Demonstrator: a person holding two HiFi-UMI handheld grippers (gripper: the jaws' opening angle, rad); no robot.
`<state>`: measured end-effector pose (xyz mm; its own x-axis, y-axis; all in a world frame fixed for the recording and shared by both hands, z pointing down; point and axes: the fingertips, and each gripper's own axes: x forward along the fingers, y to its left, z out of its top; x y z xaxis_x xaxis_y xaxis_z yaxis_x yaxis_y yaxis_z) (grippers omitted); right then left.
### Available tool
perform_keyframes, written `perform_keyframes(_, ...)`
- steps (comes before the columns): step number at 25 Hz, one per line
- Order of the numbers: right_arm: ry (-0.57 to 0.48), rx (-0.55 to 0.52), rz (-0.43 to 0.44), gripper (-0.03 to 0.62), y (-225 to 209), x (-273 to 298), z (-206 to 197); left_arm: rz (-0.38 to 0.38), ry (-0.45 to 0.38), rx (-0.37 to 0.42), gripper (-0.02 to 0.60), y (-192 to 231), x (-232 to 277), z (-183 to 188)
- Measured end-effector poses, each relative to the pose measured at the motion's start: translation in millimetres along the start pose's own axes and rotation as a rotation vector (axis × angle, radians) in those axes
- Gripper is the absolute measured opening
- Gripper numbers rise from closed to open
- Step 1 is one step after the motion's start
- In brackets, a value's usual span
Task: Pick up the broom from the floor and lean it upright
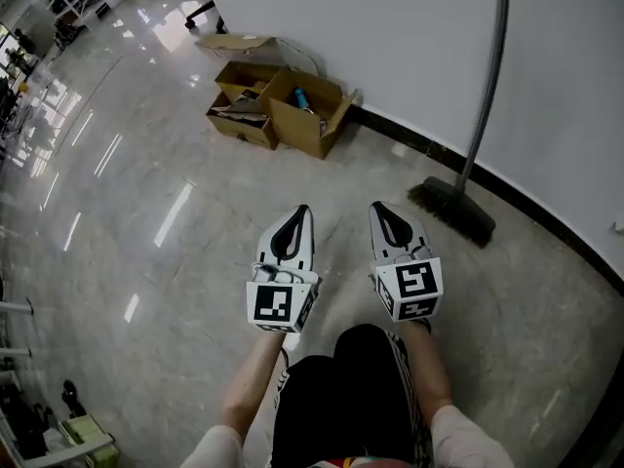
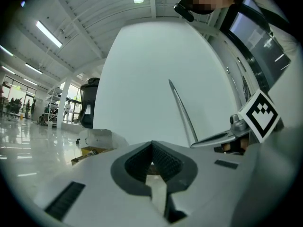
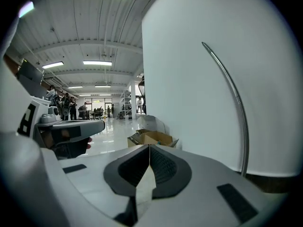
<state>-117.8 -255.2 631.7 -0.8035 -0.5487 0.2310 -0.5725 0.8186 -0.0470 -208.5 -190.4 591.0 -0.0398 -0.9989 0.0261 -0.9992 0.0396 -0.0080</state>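
Observation:
The broom stands upright against the white wall at the right, with its dark bristle head [image 1: 451, 210] on the floor and its grey handle [image 1: 485, 96] leaning up the wall. The handle shows as a thin curved rod in the left gripper view [image 2: 182, 111] and in the right gripper view [image 3: 234, 98]. My left gripper [image 1: 301, 210] and right gripper [image 1: 377, 206] hang side by side above the floor in front of the person, well short of the broom. Both are shut with nothing between the pads, as the left gripper view [image 2: 152, 143] and the right gripper view [image 3: 149, 146] show.
Open cardboard boxes [image 1: 283, 105] sit by the wall to the left of the broom, also seen in the right gripper view [image 3: 149, 137]. A black skirting [image 1: 546, 217] runs along the wall's foot. Shelving stands at the far left edge [image 1: 39, 427]. The glossy floor stretches away to the left.

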Motion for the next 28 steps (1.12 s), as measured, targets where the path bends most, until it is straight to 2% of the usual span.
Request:
perform_keyframes(1,0.026,0.004,0.007,0.014,3.9,1.7,-1.6,0.009,0.008,-0.013,0.044,2.7,-1.9,0.0)
perform_keyframes(3,0.072,0.015,0.018,0.014,11.5,0.1,16.3,0.020,-0.004,-0.036,0.044,9.1,-2.3,26.8)
perform_keyframes(8,0.221,0.115,0.022,0.014,33.5,-42.4,115.9,0.069,0.040,-0.121,0.044,19.0,-16.1,148.9)
perform_keyframes(11,0.253,0.221,0.041,0.014,57.4,-77.9,209.3,0.080,0.052,-0.140,0.044,24.3,-31.7,255.5)
perform_keyframes(13,0.257,0.236,0.062,0.014,76.3,-102.2,287.5,0.093,0.043,-0.150,0.044,30.1,-41.0,337.0)
perform_keyframes(17,0.273,0.124,0.118,0.014,107.7,-158.2,442.0,0.115,0.084,-0.136,0.044,27.9,-75.9,489.7)
perform_keyframes(19,0.293,0.063,0.138,0.014,119.7,-197.8,502.5,0.139,0.109,-0.110,0.044,20.1,-112.6,553.1)
perform_keyframes(21,0.282,-0.019,0.121,0.014,112.2,-233.2,556.8,0.181,0.088,-0.100,0.044,10.4,-143.4,604.3)
perform_keyframes(24,0.222,-0.064,0.083,0.014,97.0,-274.9,615.2,0.207,0.052,-0.105,0.044,-8.3,-169.7,642.0)
perform_keyframes(28,0.132,-0.033,0.098,0.014,119.9,-320.4,637.5,0.173,0.042,-0.058,0.044,-36.2,-196.3,661.5)
